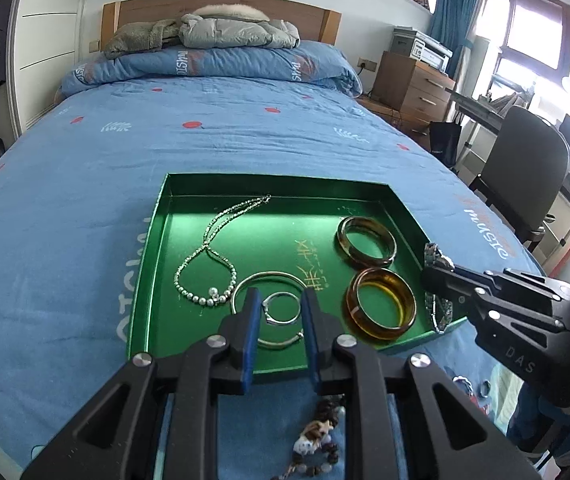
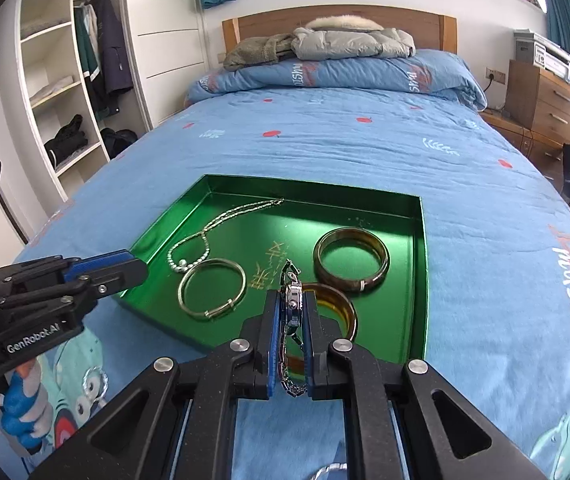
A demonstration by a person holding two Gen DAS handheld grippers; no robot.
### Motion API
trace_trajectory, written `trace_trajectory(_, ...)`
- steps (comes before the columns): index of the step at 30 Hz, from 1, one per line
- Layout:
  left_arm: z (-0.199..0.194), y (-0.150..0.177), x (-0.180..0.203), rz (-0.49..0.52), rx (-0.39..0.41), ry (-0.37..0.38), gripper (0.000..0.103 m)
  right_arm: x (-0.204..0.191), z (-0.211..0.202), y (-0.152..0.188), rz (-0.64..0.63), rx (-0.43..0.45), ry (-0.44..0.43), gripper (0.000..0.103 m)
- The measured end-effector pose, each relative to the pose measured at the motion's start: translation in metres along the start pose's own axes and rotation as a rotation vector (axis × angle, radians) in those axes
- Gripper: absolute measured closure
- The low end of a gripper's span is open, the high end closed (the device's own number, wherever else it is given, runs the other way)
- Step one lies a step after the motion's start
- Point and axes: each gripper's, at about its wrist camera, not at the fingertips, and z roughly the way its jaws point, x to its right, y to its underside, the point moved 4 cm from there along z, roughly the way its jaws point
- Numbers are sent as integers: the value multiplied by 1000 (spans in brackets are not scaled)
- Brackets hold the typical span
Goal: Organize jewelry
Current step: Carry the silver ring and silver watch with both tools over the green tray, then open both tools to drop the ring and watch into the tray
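A green tray (image 1: 157, 240) (image 2: 415, 280) lies on the blue bed. In it are a silver bead necklace (image 1: 205, 264) (image 2: 205, 236), a large silver bangle (image 1: 245, 288) (image 2: 189, 280), a small silver ring (image 1: 283, 308), a dark bangle (image 1: 367, 242) (image 2: 351, 258) and an amber bangle (image 1: 381, 304) (image 2: 345, 308). My left gripper (image 1: 281, 300) is open and empty over the tray's near edge, above the ring. My right gripper (image 2: 290, 300) is shut on a silver metal watch (image 2: 293, 296) (image 1: 437, 256), held above the tray's near right part, by the amber bangle.
A brown bead bracelet with a white charm (image 1: 317, 436) lies on the bedspread under my left gripper. Small silver pieces (image 1: 465, 384) lie near the tray's right corner. Pillows and jackets (image 2: 349, 44) are at the headboard. A chair (image 1: 525, 172) and drawers stand right of the bed.
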Motion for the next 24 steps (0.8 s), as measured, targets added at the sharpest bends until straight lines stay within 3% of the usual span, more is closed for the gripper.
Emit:
trace_trajectory(11, 56, 12, -2, -4, -104, -34, 84, 16, 53, 13, 8, -121, 16, 93)
trace_trajectory(24, 66, 14, -1, -9, -116, -42, 84, 20, 61, 23, -7, -170, 39, 93)
